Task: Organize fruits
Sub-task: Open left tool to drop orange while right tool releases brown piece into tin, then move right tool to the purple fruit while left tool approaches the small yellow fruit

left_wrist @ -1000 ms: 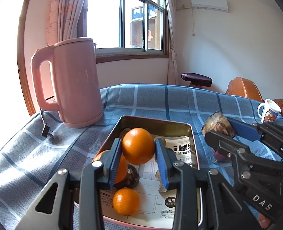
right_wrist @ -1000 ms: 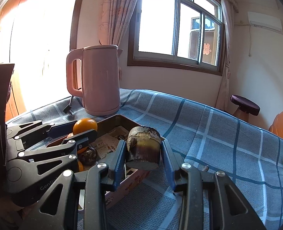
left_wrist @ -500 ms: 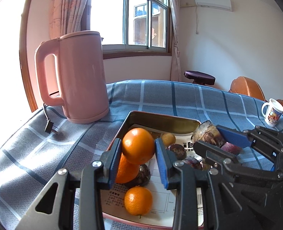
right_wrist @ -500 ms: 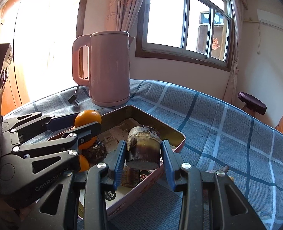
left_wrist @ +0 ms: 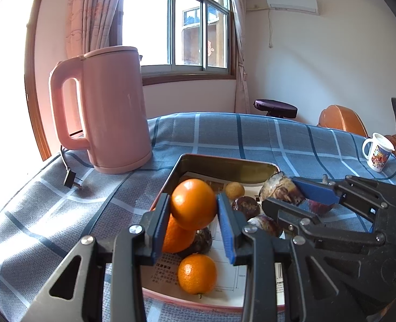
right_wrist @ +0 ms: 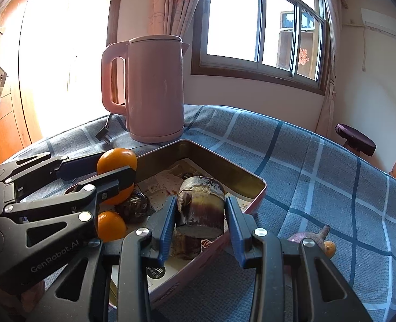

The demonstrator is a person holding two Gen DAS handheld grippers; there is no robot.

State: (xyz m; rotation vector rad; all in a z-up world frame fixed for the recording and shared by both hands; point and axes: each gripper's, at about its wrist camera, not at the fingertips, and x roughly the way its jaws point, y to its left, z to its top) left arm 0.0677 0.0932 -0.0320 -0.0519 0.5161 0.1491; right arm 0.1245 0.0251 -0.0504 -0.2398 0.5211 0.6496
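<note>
My left gripper [left_wrist: 194,212] is shut on an orange [left_wrist: 193,204] and holds it above the metal tray [left_wrist: 224,164]. My right gripper [right_wrist: 200,213] is shut on a brown sugarcane chunk [right_wrist: 200,206], held over the tray's right part [right_wrist: 249,187]; it also shows in the left wrist view [left_wrist: 279,189]. In the tray lie two more oranges [left_wrist: 197,273], dark passion fruits [left_wrist: 245,207], a small yellow fruit [left_wrist: 234,191] and another cane piece [right_wrist: 186,244].
A pink kettle [left_wrist: 109,123] with its plug [left_wrist: 70,179] stands left of the tray on the blue checked cloth [left_wrist: 251,134]. A mug [left_wrist: 377,151] is at far right. A purple fruit and a small orange one [right_wrist: 328,247] lie on the cloth right of the tray.
Both grippers have moved forward and lower over the tray, each still holding its fruit. The right gripper with the cane chunk has come in over the tray.
</note>
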